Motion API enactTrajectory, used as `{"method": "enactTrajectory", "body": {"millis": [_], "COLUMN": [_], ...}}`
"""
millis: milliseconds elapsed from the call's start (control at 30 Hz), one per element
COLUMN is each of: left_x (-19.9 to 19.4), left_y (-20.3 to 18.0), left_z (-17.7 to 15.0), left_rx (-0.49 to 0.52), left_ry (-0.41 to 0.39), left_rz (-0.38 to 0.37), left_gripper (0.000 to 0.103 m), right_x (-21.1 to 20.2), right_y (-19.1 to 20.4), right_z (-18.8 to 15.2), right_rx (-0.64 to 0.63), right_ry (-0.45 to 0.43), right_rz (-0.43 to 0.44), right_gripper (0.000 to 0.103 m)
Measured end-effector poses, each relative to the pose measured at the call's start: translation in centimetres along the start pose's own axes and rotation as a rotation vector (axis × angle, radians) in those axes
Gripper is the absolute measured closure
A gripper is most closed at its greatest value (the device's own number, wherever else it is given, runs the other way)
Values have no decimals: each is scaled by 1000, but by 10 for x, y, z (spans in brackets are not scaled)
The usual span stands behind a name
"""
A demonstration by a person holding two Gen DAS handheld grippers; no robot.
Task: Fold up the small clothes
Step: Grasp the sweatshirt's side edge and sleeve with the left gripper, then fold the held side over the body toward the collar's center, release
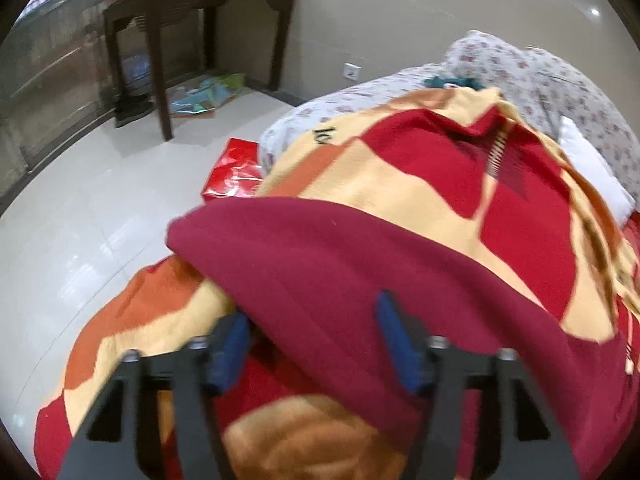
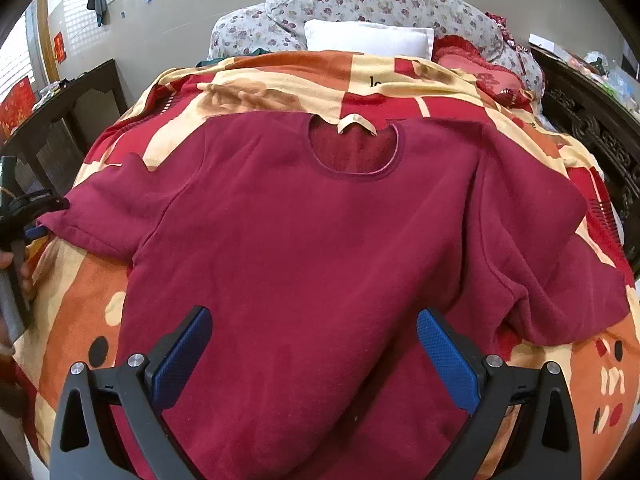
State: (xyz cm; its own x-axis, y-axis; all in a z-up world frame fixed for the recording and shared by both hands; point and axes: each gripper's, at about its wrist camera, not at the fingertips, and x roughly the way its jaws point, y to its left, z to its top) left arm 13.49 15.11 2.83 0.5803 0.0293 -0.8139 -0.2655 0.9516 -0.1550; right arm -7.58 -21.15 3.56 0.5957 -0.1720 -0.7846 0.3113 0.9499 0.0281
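Observation:
A maroon long-sleeved shirt [image 2: 320,240] lies face up on a red, orange and cream blanket [image 2: 80,300], neck hole toward the pillows. Its left sleeve [image 2: 104,208] stretches out to the bed's left side; the right sleeve is folded back over itself. My left gripper [image 1: 314,344] is at that left sleeve [image 1: 360,272], one blue pad [image 1: 232,352] under the cloth's edge and the other on top, with a gap still between them. The right wrist view shows it at the cuff [image 2: 44,218]. My right gripper [image 2: 314,356] hovers open over the shirt's hem.
A white pillow [image 2: 368,42] and floral bedding [image 2: 360,4] sit at the bed's head. A dark wooden table [image 1: 200,0] stands by the wall and a red bag [image 1: 234,172] lies on the tiled floor beside the bed. Dark carved furniture [image 2: 592,120] flanks the right side.

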Motion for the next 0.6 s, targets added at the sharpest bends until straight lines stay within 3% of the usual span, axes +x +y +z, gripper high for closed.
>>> {"method": "enactTrajectory", "body": {"millis": [67,200,267,433,600], "left_x": [-6,-57,-94,-167,-190], "left_y": [-2,-28,-54,-133,-203], "left_z": [3,2,-5,-44,-98], "left_rx": [-7,60,117,295,456], "left_ry": [-8,-142,-198,-253,-200], "left_rz": [5,-57,-154,-396,-531], "left_gripper": [91,94,95,95,95], "right_x": [0,-5,-11,-24,-33], "right_y": [-3,-13,-23,-53,-75], "right_z": [0,1,2,2,-3], "right_rx": [10,33,59,138,190], "right_ry": [4,-7,-23,-46,-51], "right_rz": [3,21,21,15,9], "right_gripper": [0,0,0,0,0]}}
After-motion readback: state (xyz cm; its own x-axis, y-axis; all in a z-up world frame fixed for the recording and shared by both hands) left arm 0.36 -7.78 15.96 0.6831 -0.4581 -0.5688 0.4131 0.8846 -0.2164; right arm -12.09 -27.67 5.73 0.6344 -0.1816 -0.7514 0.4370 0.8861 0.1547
